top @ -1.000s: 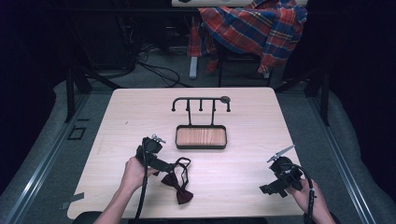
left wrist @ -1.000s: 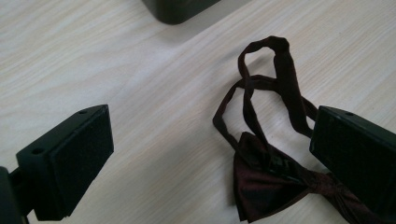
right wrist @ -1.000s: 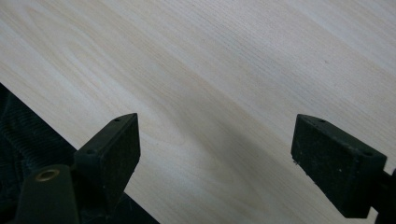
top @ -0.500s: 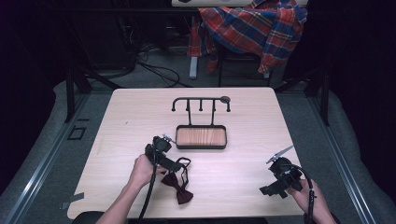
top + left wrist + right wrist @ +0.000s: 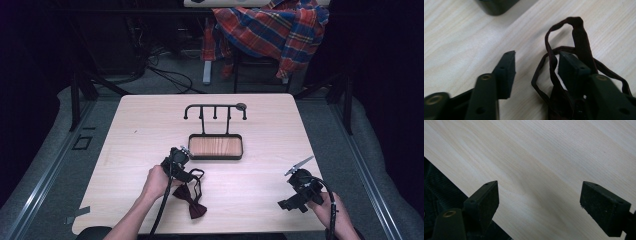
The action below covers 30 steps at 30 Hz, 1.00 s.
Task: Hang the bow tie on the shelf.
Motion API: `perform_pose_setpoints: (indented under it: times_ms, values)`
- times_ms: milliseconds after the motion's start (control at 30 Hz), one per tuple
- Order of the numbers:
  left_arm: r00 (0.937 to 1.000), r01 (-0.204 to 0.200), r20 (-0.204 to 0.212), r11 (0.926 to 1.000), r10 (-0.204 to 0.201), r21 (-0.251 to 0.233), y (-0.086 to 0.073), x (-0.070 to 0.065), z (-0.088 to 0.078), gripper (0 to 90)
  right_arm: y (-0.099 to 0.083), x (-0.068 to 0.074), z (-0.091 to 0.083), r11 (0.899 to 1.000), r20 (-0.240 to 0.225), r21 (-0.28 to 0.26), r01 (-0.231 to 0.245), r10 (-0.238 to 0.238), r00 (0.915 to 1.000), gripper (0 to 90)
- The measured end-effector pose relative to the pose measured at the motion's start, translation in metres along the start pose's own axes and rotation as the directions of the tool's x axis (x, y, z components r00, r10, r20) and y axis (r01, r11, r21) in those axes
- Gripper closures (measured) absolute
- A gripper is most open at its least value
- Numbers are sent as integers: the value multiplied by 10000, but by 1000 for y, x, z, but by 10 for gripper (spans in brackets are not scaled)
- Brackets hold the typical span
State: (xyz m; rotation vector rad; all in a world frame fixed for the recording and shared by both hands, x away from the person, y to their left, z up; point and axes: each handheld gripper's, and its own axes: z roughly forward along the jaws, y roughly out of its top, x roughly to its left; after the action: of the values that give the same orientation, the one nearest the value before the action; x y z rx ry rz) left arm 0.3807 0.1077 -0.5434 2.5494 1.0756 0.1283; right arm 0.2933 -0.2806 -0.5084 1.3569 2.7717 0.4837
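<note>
A pale wooden bench (image 5: pixel 150 125) carries a black rack with a wood-lined tray (image 5: pixel 215 147) at its foot, set near the middle toward the far side, and a row of short pegs (image 5: pixel 215 106) standing on a bar above the tray. On the near left part of the bench lies a dark red bow tie (image 5: pixel 192 201), its bow closer to the person and its thin strap (image 5: pixel 197 175) looped out toward the tray. The left gripper (image 5: pixel 176 161) sits just beside the tray's near left corner, held in the person's left hand (image 5: pixel 156 181), with its cable trailing back along the forearm. In the left gripper view its jaws stand apart over the bench, and the strap (image 5: pixel 554 67) winds around the jaw on the right of that view, one loop rising ahead of the jaw tip and other turns lying on the wood beside it; nothing is pinched between the jaws. A dark corner of the tray (image 5: pixel 496 6) shows at the top edge of that view. The right gripper (image 5: pixel 300 187) rests at the near right part of the bench, well apart from the bow tie, held in the right hand (image 5: pixel 327 207). In the right gripper view its jaws are spread wide over bare wood near the bench edge. Beyond the bench, a red and blue plaid shirt (image 5: pixel 270 30) hangs over a chair.
</note>
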Motion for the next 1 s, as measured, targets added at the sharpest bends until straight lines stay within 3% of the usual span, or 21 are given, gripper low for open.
perform_pose_setpoints:
  times_ms: [367,600,800,1000]
  values:
    - [9991,-359,-227,9980,371,527,-1,-4,5,733,0,0,0,10000,22,-42,-43,43,10000,155]
    - [9983,-486,-304,9971,505,592,-1,-7,6,861,0,1,1,10000,8,-25,-41,41,10000,155]
    - [9962,-720,-438,9954,748,630,0,-11,4,883,0,0,1,10000,-21,59,15,-15,10000,155]
    - [9972,-612,-404,9976,625,321,1,-9,-5,884,0,0,1,10000,12,-22,-33,33,10000,155]
